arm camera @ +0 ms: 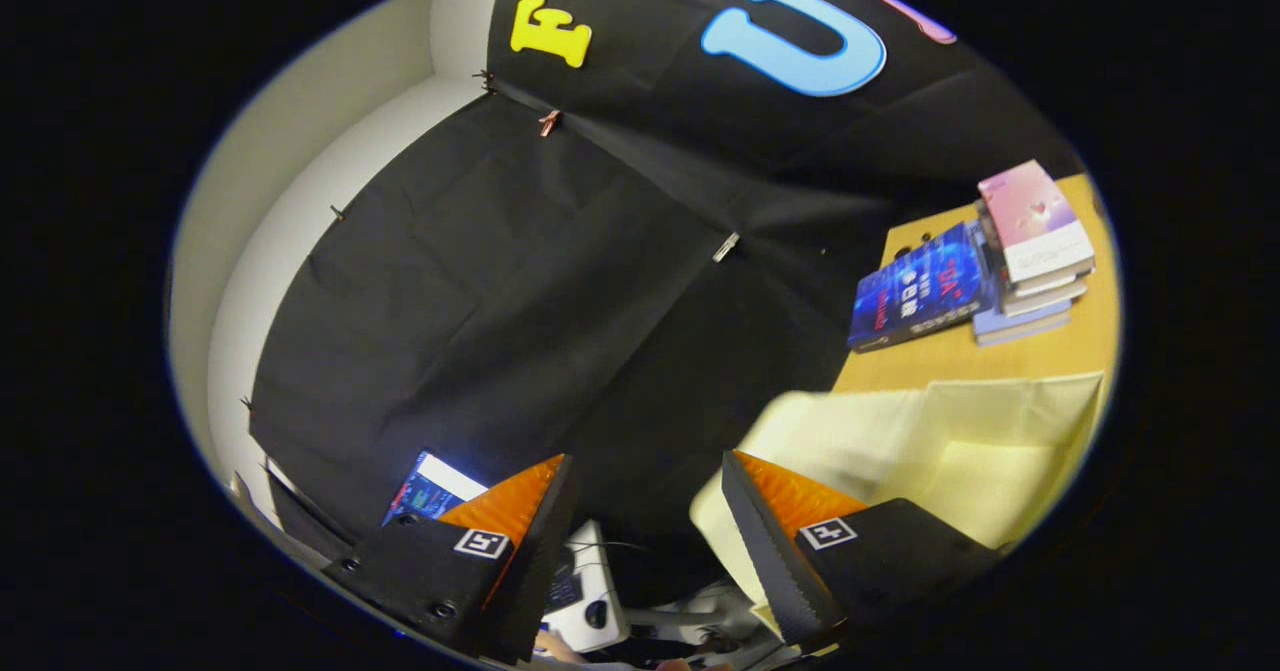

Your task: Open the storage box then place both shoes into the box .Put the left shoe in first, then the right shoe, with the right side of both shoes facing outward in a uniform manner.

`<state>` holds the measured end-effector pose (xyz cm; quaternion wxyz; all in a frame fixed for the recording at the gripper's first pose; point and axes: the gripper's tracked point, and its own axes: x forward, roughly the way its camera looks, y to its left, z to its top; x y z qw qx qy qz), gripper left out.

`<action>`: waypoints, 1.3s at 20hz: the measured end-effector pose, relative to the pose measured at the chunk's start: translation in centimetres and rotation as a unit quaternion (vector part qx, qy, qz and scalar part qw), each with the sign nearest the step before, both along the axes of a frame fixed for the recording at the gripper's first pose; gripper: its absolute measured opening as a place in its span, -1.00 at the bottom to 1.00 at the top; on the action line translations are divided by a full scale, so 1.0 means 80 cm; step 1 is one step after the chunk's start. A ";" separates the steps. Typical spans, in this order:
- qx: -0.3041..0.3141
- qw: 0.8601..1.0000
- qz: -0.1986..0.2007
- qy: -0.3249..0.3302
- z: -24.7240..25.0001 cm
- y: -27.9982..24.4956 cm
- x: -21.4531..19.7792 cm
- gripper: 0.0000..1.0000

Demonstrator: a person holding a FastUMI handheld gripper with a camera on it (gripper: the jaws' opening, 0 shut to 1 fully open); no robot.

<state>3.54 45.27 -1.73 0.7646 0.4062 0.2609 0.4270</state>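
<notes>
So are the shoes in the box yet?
Nothing looks done yet. The gripper has its jaws open and empty, aimed at the black cloth wall. Off to one side is a wooden table with a pale cloth and stacked books. Opening and both shoes remain.

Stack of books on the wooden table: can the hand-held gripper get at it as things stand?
Probably yes. The hand-held gripper is open with nothing between its fingers, and the stack of books lies well beyond them, past a pale cloth on the wooden table; nothing visibly blocks the path.
</notes>
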 end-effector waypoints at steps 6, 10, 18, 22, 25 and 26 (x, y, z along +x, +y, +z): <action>-0.218 0.965 -0.136 -0.040 -0.085 -0.181 -0.014 0.84; -0.337 0.921 -0.197 0.007 -0.156 -0.304 -0.070 0.87; -0.491 0.846 -0.186 0.094 -0.331 -0.418 -0.150 0.75; -0.545 0.819 -0.155 0.097 -0.394 -0.438 -0.151 0.64; -0.564 0.809 -0.130 0.099 -0.432 -0.441 -0.147 0.50; -0.566 0.807 -0.132 0.103 -0.444 -0.445 -0.142 0.46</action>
